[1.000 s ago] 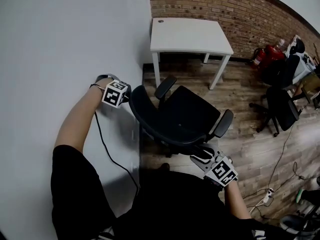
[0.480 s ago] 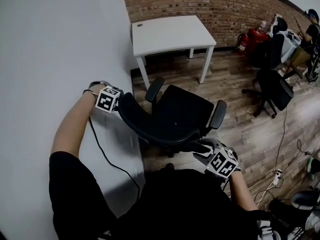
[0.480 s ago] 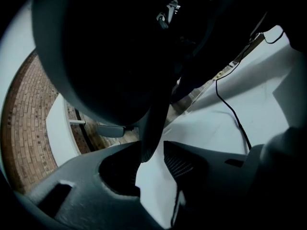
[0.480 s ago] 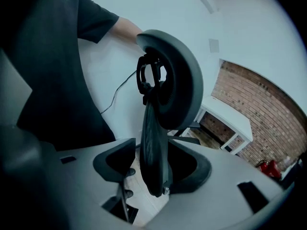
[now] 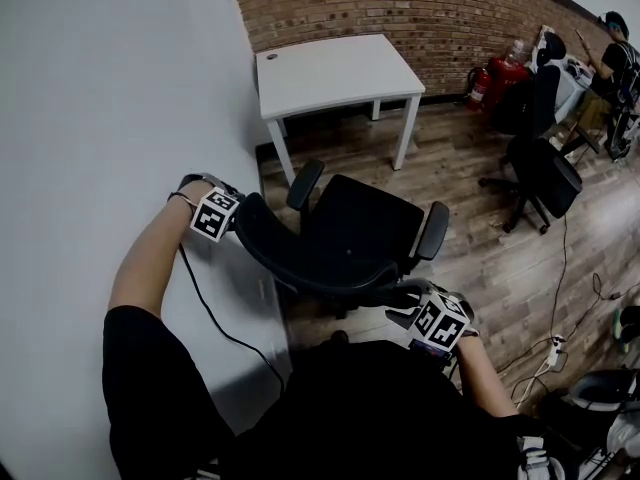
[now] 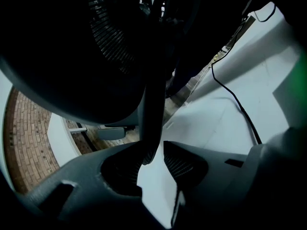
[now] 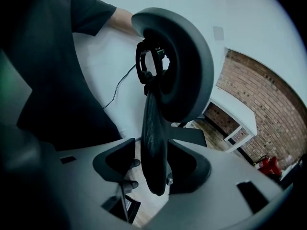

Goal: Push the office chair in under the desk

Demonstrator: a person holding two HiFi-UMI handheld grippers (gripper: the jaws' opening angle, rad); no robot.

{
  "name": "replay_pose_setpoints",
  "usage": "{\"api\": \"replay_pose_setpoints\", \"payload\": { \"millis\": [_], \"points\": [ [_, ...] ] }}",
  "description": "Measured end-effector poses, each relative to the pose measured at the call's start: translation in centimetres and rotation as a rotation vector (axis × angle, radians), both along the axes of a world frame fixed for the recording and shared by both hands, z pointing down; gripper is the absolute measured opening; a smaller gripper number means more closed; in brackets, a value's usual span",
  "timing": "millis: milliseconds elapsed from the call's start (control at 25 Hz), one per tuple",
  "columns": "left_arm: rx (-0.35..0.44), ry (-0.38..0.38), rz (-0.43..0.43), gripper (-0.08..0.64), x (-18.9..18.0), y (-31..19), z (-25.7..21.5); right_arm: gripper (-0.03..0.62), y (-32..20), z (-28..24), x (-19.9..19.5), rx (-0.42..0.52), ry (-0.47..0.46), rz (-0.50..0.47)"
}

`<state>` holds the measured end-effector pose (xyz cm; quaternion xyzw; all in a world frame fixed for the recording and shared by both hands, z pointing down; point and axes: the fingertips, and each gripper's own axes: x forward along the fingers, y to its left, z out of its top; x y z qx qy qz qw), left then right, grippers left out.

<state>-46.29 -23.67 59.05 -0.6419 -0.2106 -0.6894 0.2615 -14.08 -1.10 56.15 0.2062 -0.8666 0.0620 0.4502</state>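
Head view is showing left gripper (image 5: 232,214) and right gripper (image 5: 405,296), jaws just opening and unclamped, straddling the stiff backrest rim of the office chair (image 5: 365,223), probably its firmest pushing hold.

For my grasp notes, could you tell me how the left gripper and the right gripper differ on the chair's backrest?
The left gripper sits at the backrest edge beside the white wall; the right gripper at the opposite edge. The left gripper points straight down; the right gripper slants forward toward the white desk. Shared: both sets of fingers have just been opening and straddle the rim without clamping.
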Motion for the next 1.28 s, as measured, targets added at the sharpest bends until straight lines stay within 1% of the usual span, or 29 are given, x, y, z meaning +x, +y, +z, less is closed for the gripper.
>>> {"api": "replay_pose_setpoints", "payload": {
  "millis": [120,280,440,640,720,800,1000,1280],
  "points": [
    [0.002,0.012,0.008,0.12,0.0,-0.2,0.6,0.211,-0.3,0.3,-0.3,-0.016,0.014,0.006],
    [-0.01,0.019,0.012,0.121,0.2,-0.3,0.7,0.183,-0.4,0.5,-0.3,-0.037,0.029,0.002],
    [-0.016,0.013,0.033,0.121,-0.1,-0.4,1.0,0.178,-0.6,0.7,-1.2,-0.04,0.015,-0.003],
    [-0.014,0.011,0.071,0.121,-0.2,-0.3,1.2,0.161,-0.6,0.7,-1.6,-0.04,0.014,0.014],
    [-0.016,0.019,0.057,0.121,-0.7,-0.3,1.2,0.161,-0.8,0.7,-2.0,-0.036,0.015,0.012],
    [-0.024,0.011,0.039,0.121,-0.8,-0.3,1.2,0.161,-1.0,0.9,-1.9,-0.034,0.015,0.007],
    [-0.05,-0.022,0.001,0.124,0.3,-0.1,1.7,0.151,-0.6,1.5,-0.9,-0.027,-0.011,0.021],
    [-0.069,-0.027,-0.04,0.127,1.4,1.2,1.5,0.149,-0.5,1.4,0.9,-0.03,-0.017,-0.004]
  ]
}}
